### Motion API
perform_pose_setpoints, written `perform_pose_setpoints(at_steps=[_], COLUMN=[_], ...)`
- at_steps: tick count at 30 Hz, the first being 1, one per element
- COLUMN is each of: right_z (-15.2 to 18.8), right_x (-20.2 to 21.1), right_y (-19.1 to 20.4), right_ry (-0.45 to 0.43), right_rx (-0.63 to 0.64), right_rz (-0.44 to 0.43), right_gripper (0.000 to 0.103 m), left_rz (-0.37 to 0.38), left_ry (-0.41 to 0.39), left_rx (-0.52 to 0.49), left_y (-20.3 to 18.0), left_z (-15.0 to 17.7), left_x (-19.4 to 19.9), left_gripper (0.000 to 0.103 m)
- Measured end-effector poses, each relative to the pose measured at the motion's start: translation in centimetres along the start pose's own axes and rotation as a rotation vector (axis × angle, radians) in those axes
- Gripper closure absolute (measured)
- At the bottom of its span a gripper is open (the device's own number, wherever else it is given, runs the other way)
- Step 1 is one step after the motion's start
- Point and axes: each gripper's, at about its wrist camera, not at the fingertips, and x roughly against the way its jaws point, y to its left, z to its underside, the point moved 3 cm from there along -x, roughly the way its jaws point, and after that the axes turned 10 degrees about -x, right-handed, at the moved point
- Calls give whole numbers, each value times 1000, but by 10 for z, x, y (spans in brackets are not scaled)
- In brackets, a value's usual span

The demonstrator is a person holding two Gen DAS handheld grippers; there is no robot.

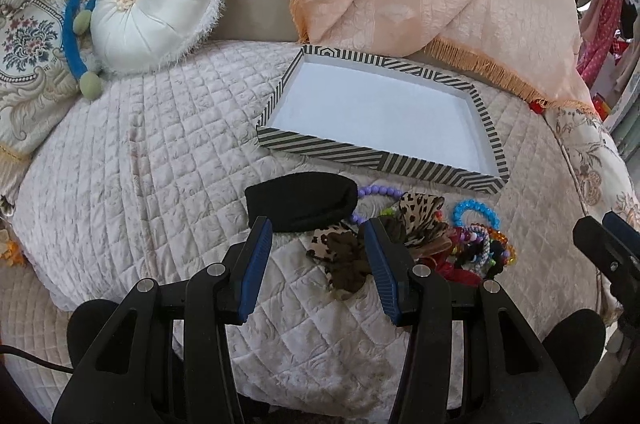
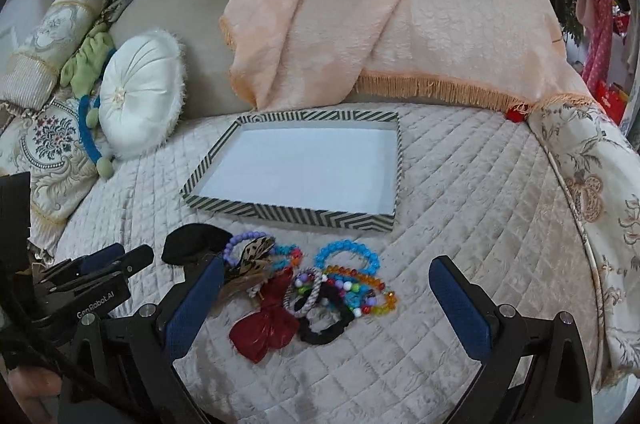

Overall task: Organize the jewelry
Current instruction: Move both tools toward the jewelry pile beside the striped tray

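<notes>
While both tongs gape empty, jewelry pile (image 2: 320, 288) lies between right tongs (image 2: 328, 298), beside left tongs (image 1: 316, 252).

Surface: quilted cream bedspread (image 2: 460, 224) — diamond-stitched, over a bed.
Tray: striped shallow box (image 2: 394, 180), white inside, flat on the quilt.
Jewelry heap: just in front of the tray — blue bead bracelet (image 2: 347, 256), red bow (image 2: 266, 328), black scrunchie (image 2: 326, 332), leopard-print bow (image 1: 422, 212), black pouch (image 1: 300, 206).
Far edge: round white pillow (image 2: 140, 100), peach fringed throw (image 2: 400, 36).
</notes>
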Motion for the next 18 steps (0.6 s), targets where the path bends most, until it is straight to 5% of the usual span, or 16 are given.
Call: perform_pose_setpoints(at_steps=[8,18], right_z=[6,7], right_x=[-5,-3], right_y=[1,2], right_ry=[-30,-38], right_rx=[-4,-7], right_rz=[79,71], right_gripper=[1,1], left_rz=[-14,-18], left_ry=[-8,-30], left_rx=[22,16], left_y=[2,0], left_z=[-2,-9], left_x=[4,13], left_gripper=[55,55])
